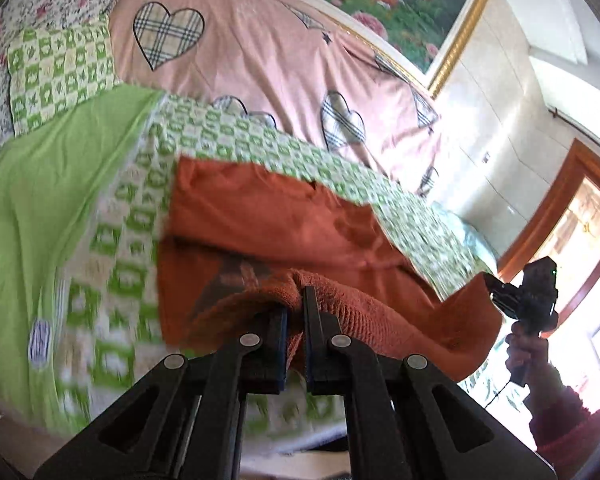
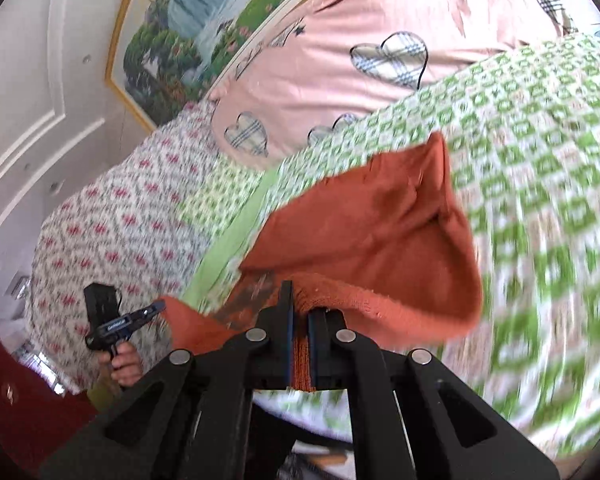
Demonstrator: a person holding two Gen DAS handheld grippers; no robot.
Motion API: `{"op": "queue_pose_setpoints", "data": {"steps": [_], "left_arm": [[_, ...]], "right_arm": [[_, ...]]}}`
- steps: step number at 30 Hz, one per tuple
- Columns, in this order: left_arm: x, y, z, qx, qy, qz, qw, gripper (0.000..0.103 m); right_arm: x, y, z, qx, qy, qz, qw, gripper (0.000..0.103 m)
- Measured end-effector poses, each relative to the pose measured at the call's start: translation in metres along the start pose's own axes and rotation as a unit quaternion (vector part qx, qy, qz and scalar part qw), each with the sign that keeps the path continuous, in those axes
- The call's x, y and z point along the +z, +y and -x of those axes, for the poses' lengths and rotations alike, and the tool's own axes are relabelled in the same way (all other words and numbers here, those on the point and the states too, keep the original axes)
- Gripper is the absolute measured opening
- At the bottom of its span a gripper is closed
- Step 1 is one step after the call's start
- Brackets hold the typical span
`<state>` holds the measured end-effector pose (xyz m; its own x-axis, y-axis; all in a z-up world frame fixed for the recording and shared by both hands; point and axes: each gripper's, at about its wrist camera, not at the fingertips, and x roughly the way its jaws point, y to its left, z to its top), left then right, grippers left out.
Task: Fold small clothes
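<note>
Both tongs clenched on the garment point(image 1: 300, 216): left tongs point(image 1: 296, 300) pinch its ribbed hem, right tongs point(image 2: 300, 308) likewise, lifted above the bed point(image 1: 140, 216).

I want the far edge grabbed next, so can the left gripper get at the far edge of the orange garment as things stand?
Probably not yet: the left gripper is shut on the orange garment's near hem, so it must let go first. Nothing lies on the far edge.

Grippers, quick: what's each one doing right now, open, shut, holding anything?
Left gripper: shut on the near hem of the rust-orange garment.
Right gripper: shut on the same garment's hem, further along the edge.
</note>
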<state>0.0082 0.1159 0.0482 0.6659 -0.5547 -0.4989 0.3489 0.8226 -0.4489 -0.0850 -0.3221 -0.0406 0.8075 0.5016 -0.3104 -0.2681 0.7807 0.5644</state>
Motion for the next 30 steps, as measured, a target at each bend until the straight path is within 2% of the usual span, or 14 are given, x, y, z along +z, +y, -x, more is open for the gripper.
{"op": "queue_pose_setpoints", "data": {"steps": [7,10,14,18,23,28,30], "left_arm": [[0.056,0.031,-0.046,0.015,-0.038,0.018,0.9990,0.004],[0.075,0.047,-0.080,0.026,-0.028,0.022,0.9990,0.004],[0.090,0.061,-0.118,0.038,-0.011,0.025,0.9989,0.003],[0.107,0.071,-0.144,0.040,-0.006,0.025,0.9989,0.003],[0.124,0.091,-0.175,0.042,0.003,0.037,0.9984,0.004],[0.122,0.132,-0.228,0.068,0.063,0.101,0.9905,0.005],[0.115,0.144,-0.237,0.072,0.080,0.117,0.9872,0.010]], "right_arm": [[0.064,-0.024,-0.049,-0.048,-0.034,0.004,0.998,0.007],[0.092,-0.040,-0.071,-0.061,-0.038,-0.003,0.997,0.007],[0.116,-0.052,-0.109,-0.067,-0.016,0.008,0.998,0.007],[0.127,-0.066,-0.139,-0.078,0.001,0.005,0.997,0.007],[0.136,-0.099,-0.161,-0.098,0.004,-0.030,0.995,0.007],[0.131,-0.135,-0.192,-0.138,0.049,-0.069,0.987,0.010],[0.128,-0.142,-0.194,-0.143,0.057,-0.089,0.984,0.012]]}}
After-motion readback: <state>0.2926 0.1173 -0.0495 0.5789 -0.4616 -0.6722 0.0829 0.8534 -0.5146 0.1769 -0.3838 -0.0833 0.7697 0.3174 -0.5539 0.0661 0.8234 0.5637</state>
